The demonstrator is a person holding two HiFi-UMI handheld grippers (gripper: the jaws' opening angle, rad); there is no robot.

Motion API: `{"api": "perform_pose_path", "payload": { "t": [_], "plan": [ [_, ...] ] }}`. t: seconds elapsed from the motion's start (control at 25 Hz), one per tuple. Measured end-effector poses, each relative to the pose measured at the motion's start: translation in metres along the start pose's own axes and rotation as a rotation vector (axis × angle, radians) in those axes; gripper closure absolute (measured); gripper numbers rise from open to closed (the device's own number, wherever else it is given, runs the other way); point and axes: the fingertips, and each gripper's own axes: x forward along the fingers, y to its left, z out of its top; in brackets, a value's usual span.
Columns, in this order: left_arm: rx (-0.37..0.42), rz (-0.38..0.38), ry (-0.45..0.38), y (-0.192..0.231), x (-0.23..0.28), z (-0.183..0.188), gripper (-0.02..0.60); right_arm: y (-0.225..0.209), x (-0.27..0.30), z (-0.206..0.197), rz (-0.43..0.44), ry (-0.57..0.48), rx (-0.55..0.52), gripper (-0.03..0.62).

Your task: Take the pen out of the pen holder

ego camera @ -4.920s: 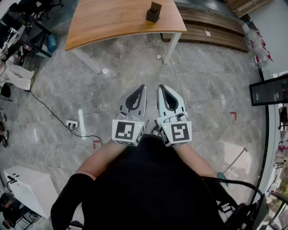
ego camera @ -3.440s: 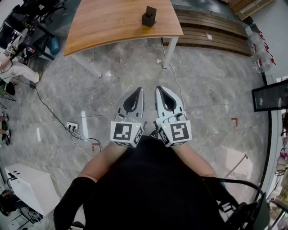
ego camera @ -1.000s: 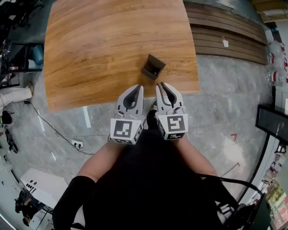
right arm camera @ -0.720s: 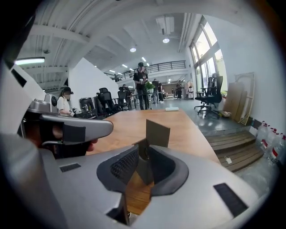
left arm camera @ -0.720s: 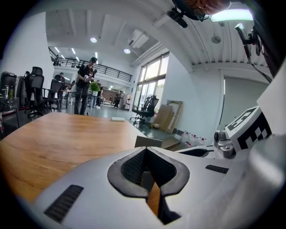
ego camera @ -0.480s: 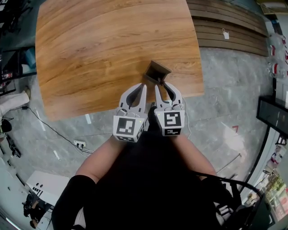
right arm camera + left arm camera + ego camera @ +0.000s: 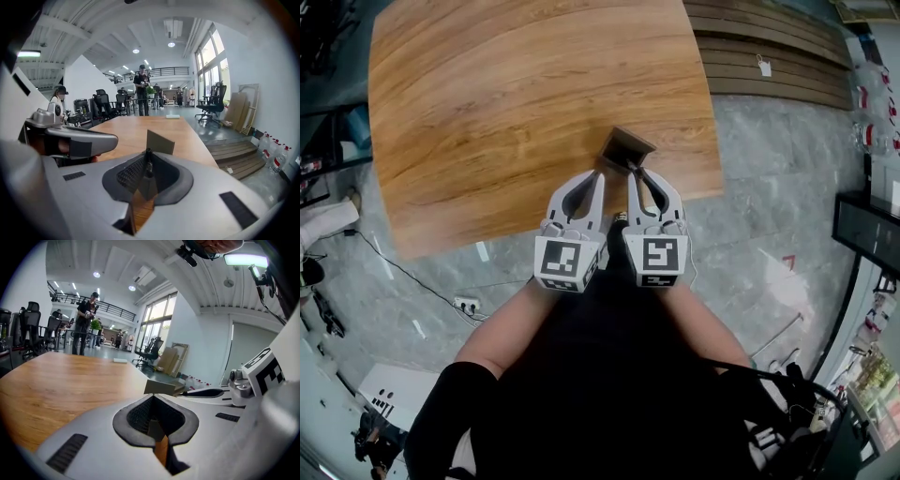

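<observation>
pen (image 7: pixel 148 163), where do you have it? (spotter)

i see it upright in the pen holder (image 7: pixel 628 148), its dark top poking above the rim. the holder sits on the wooden table (image 7: pixel 506 103) close to the near edge, which i take to be why i can reach it from where i stand. (me)

and your jaws? (spotter)

both pairs are drawn together. the right gripper (image 7: pixel 636 174) has its tips meeting right in line with the pen's top, just short of the holder. as far as i can judge they pinch nothing. the left gripper (image 7: pixel 599 175) is beside it, tips also closed and empty, pointing at the holder's near left corner. (me)

why both up there? (spotter)

my guess is the right is lined up on the pen because that's the grab. the left is near enough to brace the holder, which looks light and could tip or slide off that edge. (me)

next? (spotter)

i'd part the right jaws, ease them round the pen's top, close, then lift straight up. (me)
</observation>
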Motion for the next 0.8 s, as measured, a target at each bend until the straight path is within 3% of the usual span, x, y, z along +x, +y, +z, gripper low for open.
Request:
{"api": "perform_pose_path", "payload": {
  "t": [0.52, 0.8],
  "plan": [
    [0.062, 0.005, -0.141, -0.011, -0.031, 0.081, 0.575, 0.003, -0.066, 0.091, -0.014, -0.162, -0.064, 0.557],
    [0.069, 0.009, -0.175, -0.013, -0.040, 0.097, 0.575, 0.005, -0.082, 0.115, -0.019, -0.217, -0.077, 0.557]
  ]
}}
